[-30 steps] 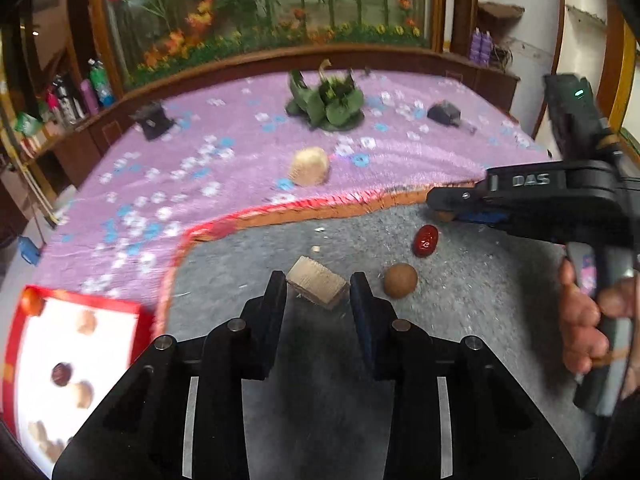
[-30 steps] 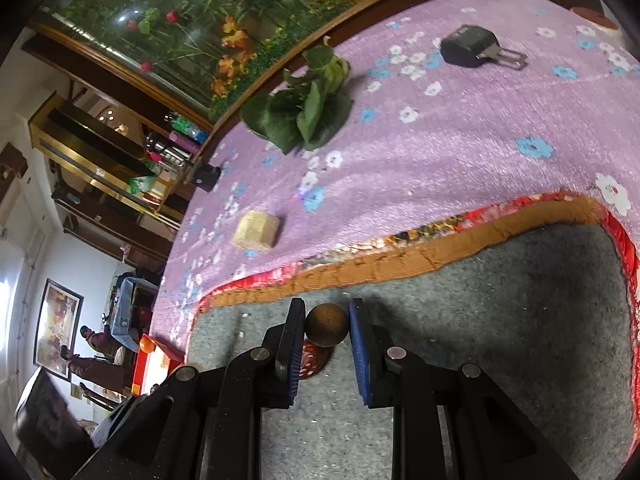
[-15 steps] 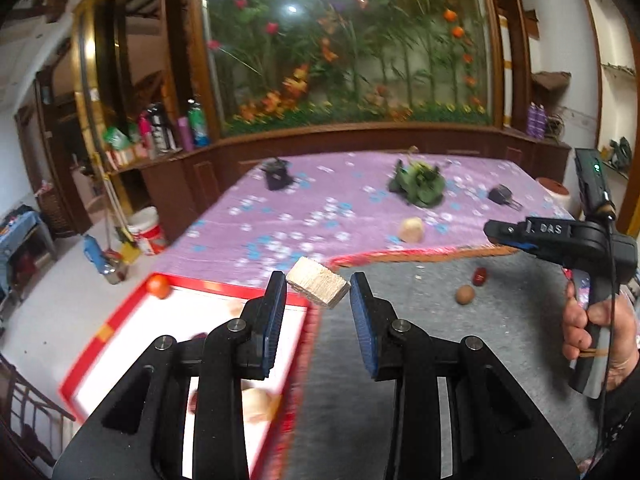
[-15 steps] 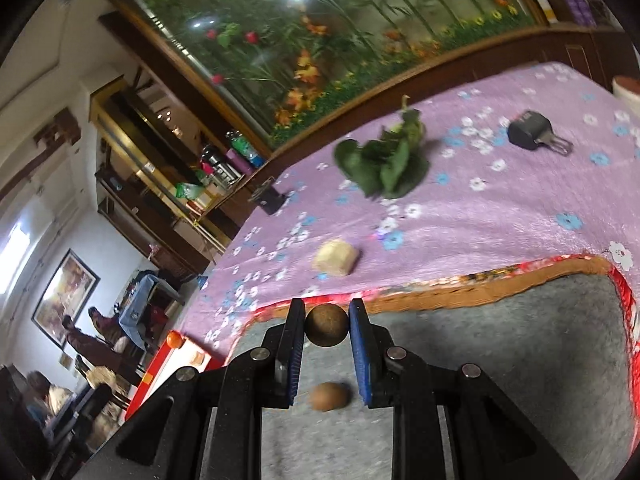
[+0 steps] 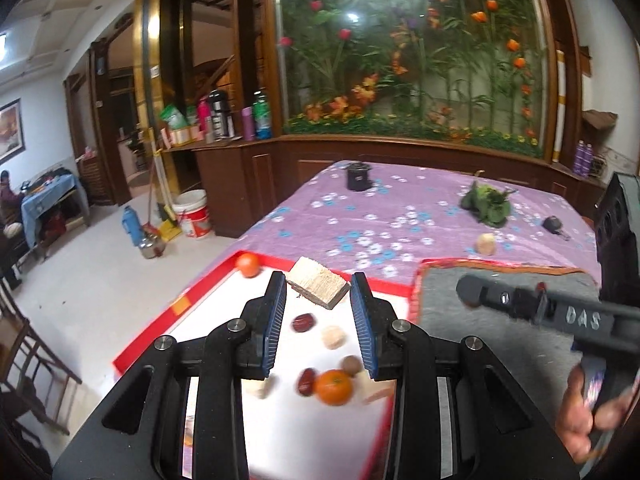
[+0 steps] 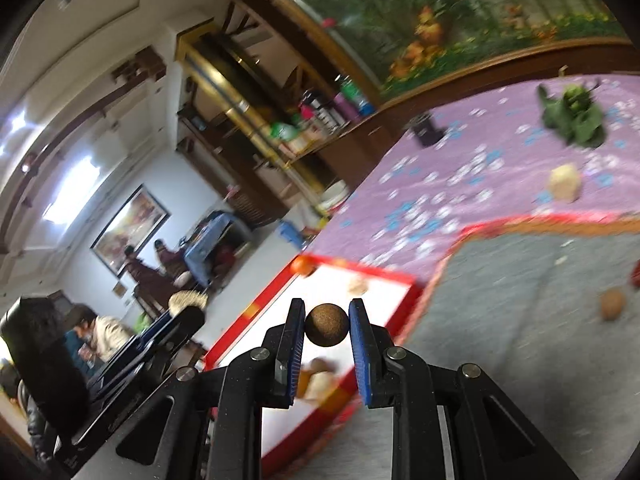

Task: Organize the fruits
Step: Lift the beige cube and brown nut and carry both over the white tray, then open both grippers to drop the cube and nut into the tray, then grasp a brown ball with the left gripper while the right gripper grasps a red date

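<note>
My left gripper is shut on a tan cut chunk of fruit and holds it above the white tray with a red rim. Several fruits lie in the tray: an orange, dark red dates and pale pieces. My right gripper is shut on a round brown fruit and holds it over the tray's right edge. It also shows at the right of the left wrist view. A brown fruit lies on the grey mat.
The mat lies on a purple flowered cloth. On the cloth are a pale chunk, a leafy green bunch, a black pot and a small black object. A wooden cabinet and the floor are to the left.
Both grippers have swung left from the grey mat to the tray, each still holding its piece. The tray now lies right under the left gripper.
</note>
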Available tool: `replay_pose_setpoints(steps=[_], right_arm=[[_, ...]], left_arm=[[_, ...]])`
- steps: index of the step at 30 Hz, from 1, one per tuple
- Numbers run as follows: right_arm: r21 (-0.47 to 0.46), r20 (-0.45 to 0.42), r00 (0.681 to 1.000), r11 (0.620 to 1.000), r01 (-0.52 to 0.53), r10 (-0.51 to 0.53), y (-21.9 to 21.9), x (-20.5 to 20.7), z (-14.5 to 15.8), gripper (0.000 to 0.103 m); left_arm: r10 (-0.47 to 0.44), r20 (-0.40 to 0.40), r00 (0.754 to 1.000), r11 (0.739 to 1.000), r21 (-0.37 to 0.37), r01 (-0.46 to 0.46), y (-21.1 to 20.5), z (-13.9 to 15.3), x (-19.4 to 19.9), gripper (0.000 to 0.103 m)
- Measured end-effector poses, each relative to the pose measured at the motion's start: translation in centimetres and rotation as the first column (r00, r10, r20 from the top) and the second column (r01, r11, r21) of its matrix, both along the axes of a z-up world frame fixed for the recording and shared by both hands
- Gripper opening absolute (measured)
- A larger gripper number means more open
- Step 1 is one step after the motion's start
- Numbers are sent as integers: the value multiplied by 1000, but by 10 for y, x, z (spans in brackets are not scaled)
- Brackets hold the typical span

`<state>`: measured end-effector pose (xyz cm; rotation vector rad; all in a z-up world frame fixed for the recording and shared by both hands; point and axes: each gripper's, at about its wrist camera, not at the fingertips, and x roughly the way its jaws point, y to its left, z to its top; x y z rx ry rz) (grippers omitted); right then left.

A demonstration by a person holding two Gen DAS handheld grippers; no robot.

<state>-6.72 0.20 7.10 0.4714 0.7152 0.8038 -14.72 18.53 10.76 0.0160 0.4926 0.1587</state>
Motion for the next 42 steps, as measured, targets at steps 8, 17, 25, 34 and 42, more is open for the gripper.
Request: replay_pose_setpoints(steps=[8, 17, 25, 34, 42], right_arm=[[-20, -33, 996, 996, -86, 85, 48, -7, -23, 21], [-23, -64, 987, 989, -146, 145, 86, 6, -43, 21], [-133, -50, 991, 982, -133, 127, 104, 17, -55, 21], [-71, -46, 997, 995, -72, 69, 83, 21, -53, 35], [2, -121, 992, 999, 32, -31, 37, 27, -53, 35]], left_arm=[[78, -37, 996, 997, -4, -78, 32, -22, 5, 32], [112, -91, 990, 994, -4, -113, 51, -42, 17, 32], [176, -182, 968, 984, 13, -176, 68, -66, 32, 32], [205, -208, 956, 979, 40, -201, 70, -74, 27, 49], [103, -190, 976, 993, 73, -91, 31, -64, 17, 52]])
